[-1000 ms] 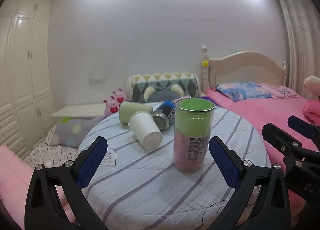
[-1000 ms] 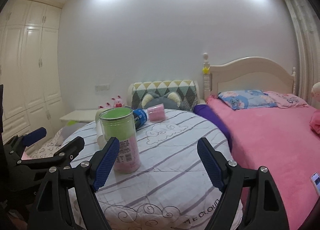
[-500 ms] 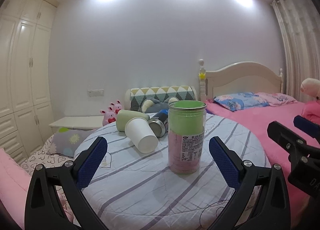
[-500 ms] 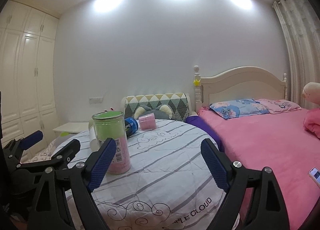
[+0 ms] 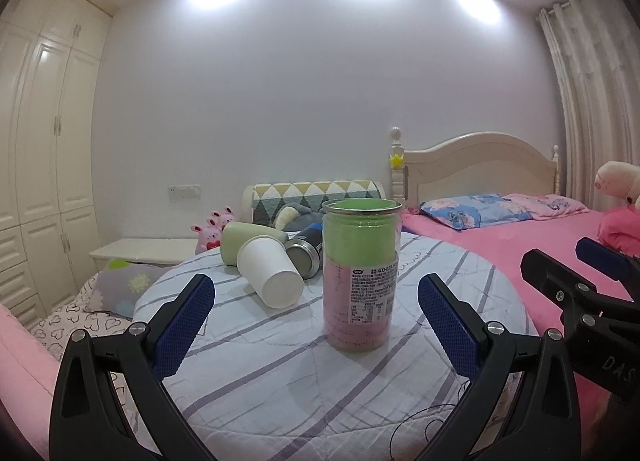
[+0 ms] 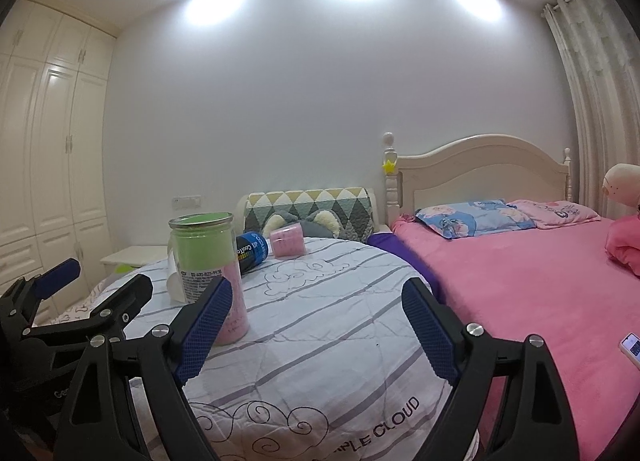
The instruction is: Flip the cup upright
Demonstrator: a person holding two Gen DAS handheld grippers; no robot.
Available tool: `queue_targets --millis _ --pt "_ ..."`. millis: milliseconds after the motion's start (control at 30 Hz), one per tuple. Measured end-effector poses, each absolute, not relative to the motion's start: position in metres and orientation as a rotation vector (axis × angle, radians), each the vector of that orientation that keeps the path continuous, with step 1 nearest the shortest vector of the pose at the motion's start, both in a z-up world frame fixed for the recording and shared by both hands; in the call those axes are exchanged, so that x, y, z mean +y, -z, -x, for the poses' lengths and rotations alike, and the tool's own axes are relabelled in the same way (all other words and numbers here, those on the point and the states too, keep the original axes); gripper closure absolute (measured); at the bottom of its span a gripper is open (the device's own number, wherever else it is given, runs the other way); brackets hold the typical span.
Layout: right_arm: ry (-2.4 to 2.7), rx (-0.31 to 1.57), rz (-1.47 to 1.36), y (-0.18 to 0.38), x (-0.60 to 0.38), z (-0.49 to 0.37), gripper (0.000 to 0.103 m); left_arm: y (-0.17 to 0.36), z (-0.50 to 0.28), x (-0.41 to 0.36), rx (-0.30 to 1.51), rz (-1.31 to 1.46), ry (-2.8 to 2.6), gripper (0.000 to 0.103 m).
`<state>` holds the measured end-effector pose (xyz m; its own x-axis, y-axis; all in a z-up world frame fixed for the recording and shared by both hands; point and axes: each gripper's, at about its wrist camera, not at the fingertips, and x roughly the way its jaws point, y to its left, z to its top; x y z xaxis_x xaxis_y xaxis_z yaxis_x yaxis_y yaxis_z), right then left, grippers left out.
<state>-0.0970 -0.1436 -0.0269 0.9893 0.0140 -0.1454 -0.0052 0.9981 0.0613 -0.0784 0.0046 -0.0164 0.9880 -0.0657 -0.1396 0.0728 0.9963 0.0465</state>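
A tall clear cup (image 5: 359, 275) with green and pink contents and a label stands upright on the round striped table (image 5: 280, 373). It also shows in the right wrist view (image 6: 210, 269). My left gripper (image 5: 316, 319) is open and empty, its jaws wide apart in front of the cup, not touching it. My right gripper (image 6: 316, 327) is open and empty, to the right of the cup over the table. A white paper cup (image 5: 270, 277) lies on its side behind the tall cup.
A pale green bottle (image 5: 250, 235) and a blue can (image 5: 308, 249) lie behind the paper cup. A pink roll (image 6: 287, 245) lies at the table's far side. A pink bed (image 6: 540, 281) is to the right, with a phone (image 6: 632, 345) on it.
Both grippers have pulled back and lowered, so the cup appears higher and farther. The cup stays upright on the table. Both grippers remain open.
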Motion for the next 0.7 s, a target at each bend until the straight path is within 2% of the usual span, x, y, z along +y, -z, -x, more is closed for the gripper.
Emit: queue_targets --millis 700 --pt "-0.011 0.168 -0.053 0.0286 -0.1469 0.0947 0.015 0.0151 0.0796 0.008 0.137 -0.014 0.052 0.0"
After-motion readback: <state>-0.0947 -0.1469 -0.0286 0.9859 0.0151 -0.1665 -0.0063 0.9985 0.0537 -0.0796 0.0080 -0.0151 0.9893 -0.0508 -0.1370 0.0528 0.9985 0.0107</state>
